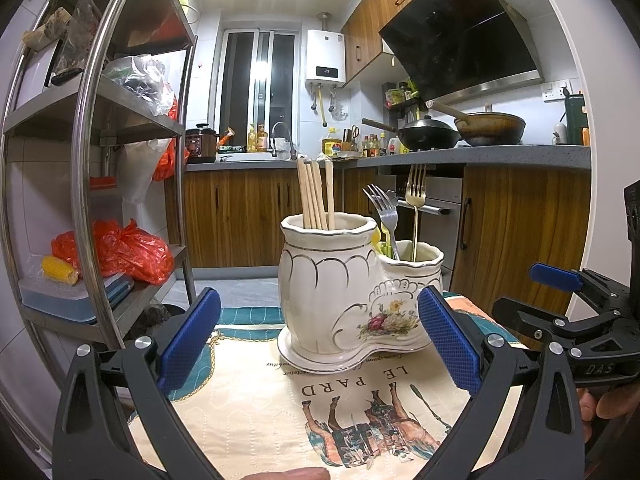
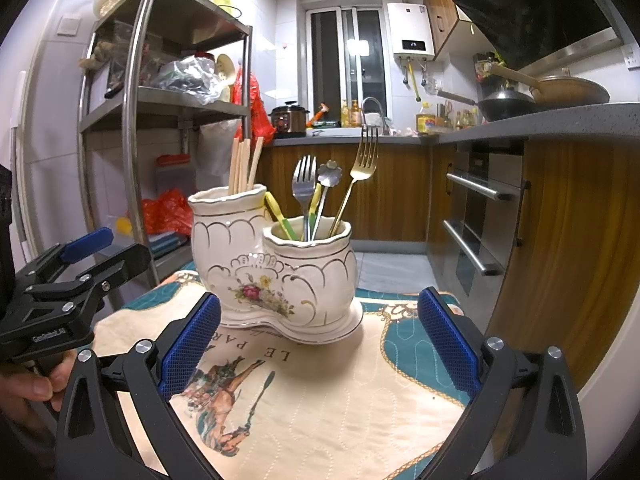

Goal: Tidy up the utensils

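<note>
A white ceramic two-cup utensil holder (image 1: 344,296) (image 2: 276,276) with a flower print stands on a printed cloth. Its taller cup holds several wooden chopsticks (image 1: 316,194) (image 2: 244,164). The lower cup holds a silver fork (image 1: 384,210) (image 2: 304,184), a gold fork (image 1: 415,196) (image 2: 362,160), a flower-headed spoon (image 2: 329,174) and yellow-green handled utensils (image 2: 278,212). My left gripper (image 1: 320,344) is open and empty, just short of the holder. My right gripper (image 2: 320,344) is open and empty too, also in front of the holder, and shows at the right edge of the left wrist view (image 1: 576,312).
The cloth (image 1: 256,400) (image 2: 328,392) covers a small table. A metal shelf rack (image 1: 100,160) (image 2: 132,128) with bags and boxes stands left. Wood cabinets, an oven (image 2: 476,216) and a counter (image 1: 472,156) with woks run behind and right. A hand (image 2: 24,384) grips the left tool.
</note>
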`<control>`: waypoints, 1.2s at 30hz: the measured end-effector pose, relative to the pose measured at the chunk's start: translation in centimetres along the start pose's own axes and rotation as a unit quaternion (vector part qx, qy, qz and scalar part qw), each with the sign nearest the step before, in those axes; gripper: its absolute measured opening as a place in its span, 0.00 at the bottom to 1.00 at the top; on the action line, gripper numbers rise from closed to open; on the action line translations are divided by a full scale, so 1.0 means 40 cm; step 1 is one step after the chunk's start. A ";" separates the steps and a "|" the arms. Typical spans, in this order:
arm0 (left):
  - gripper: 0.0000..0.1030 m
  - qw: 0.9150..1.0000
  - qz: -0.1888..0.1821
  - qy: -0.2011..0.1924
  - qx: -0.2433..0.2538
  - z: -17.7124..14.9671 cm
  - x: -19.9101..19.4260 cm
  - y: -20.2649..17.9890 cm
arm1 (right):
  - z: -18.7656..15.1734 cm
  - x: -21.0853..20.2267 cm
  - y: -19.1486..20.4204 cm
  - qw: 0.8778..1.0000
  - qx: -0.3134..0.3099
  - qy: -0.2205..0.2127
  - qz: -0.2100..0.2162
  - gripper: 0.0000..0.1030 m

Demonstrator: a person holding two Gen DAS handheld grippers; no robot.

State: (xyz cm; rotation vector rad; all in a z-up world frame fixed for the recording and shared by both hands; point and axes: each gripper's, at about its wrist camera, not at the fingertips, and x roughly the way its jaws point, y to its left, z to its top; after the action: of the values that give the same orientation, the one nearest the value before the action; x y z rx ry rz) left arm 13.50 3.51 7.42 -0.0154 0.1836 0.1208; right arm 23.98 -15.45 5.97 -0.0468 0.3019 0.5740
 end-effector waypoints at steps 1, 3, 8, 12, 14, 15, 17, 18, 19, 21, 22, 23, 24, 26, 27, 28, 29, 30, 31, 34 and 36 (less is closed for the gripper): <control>0.95 1.000 0.000 0.000 0.000 0.000 0.000 0.000 | 0.000 0.000 0.000 1.000 0.000 0.000 0.000 0.95; 0.95 1.000 0.000 0.000 0.000 0.000 0.000 0.000 | 0.000 0.001 0.001 1.000 -0.001 0.000 0.000 0.95; 0.95 1.000 0.000 0.001 0.000 0.000 -0.001 0.000 | 0.000 0.000 0.000 1.000 0.000 0.000 0.000 0.95; 0.95 1.000 0.000 0.000 0.000 0.001 -0.001 -0.001 | 0.001 0.001 0.001 1.000 0.000 0.000 0.000 0.95; 0.95 1.000 0.000 0.000 0.000 0.001 -0.001 -0.001 | 0.000 0.000 0.001 1.000 0.000 0.000 0.000 0.95; 0.95 1.000 0.000 0.000 0.000 0.000 -0.002 -0.001 | 0.000 0.000 0.000 1.000 0.000 0.000 0.000 0.95; 0.95 1.000 0.000 0.000 0.000 0.001 -0.001 -0.001 | 0.000 0.000 0.001 1.000 0.000 0.000 0.000 0.95; 0.95 1.000 0.000 0.000 0.000 0.001 -0.001 -0.001 | 0.001 0.000 0.001 1.000 0.000 0.000 0.000 0.95; 0.95 1.000 0.000 0.001 0.000 0.000 -0.002 0.000 | 0.000 0.000 0.000 1.000 0.000 0.000 0.000 0.95; 0.95 1.000 -0.001 0.003 -0.003 0.000 0.001 0.004 | 0.001 0.001 0.001 1.000 0.000 0.001 0.000 0.95; 0.95 1.000 -0.001 0.005 -0.005 0.001 0.005 0.008 | 0.001 0.001 0.001 1.000 0.000 0.001 0.000 0.95; 0.95 1.000 0.000 0.010 -0.007 0.001 0.007 0.012 | 0.000 0.000 0.000 1.000 0.000 0.001 0.000 0.95; 0.95 1.000 0.002 0.018 -0.007 0.003 0.012 0.018 | -0.001 0.000 0.000 1.000 0.000 0.001 0.000 0.95; 0.95 0.999 0.004 0.037 -0.007 0.004 0.026 0.031 | -0.001 0.001 -0.001 1.000 0.000 0.001 0.000 0.95; 0.95 0.999 0.001 0.054 -0.007 0.005 0.037 0.041 | -0.001 0.002 0.000 1.000 0.001 0.001 0.000 0.95; 0.95 0.998 -0.004 0.070 -0.007 0.004 0.047 0.049 | -0.001 0.003 0.000 1.000 0.001 0.002 -0.001 0.95; 0.95 0.995 -0.009 0.097 -0.009 0.002 0.064 0.062 | -0.002 0.005 0.000 1.000 0.001 0.004 -0.002 0.95; 0.95 0.993 -0.011 0.119 -0.007 -0.003 0.078 0.070 | -0.003 0.008 0.000 1.000 0.001 0.008 -0.005 0.95; 0.95 0.987 -0.006 0.159 0.003 -0.015 0.106 0.084 | -0.004 0.011 -0.001 1.000 0.001 0.016 -0.010 0.95; 0.95 0.966 0.041 0.256 0.023 -0.059 0.174 0.130 | -0.009 0.034 -0.009 0.998 0.003 0.056 -0.023 0.95; 0.95 0.952 0.052 0.303 -0.002 -0.089 0.204 0.180 | -0.015 0.052 -0.017 0.996 0.009 0.086 -0.034 0.95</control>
State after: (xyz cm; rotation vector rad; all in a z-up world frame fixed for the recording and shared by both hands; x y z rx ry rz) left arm 19.93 11.53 2.38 -0.0463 0.7995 0.2203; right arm 25.84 -15.02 4.78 -0.0886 0.4715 0.4999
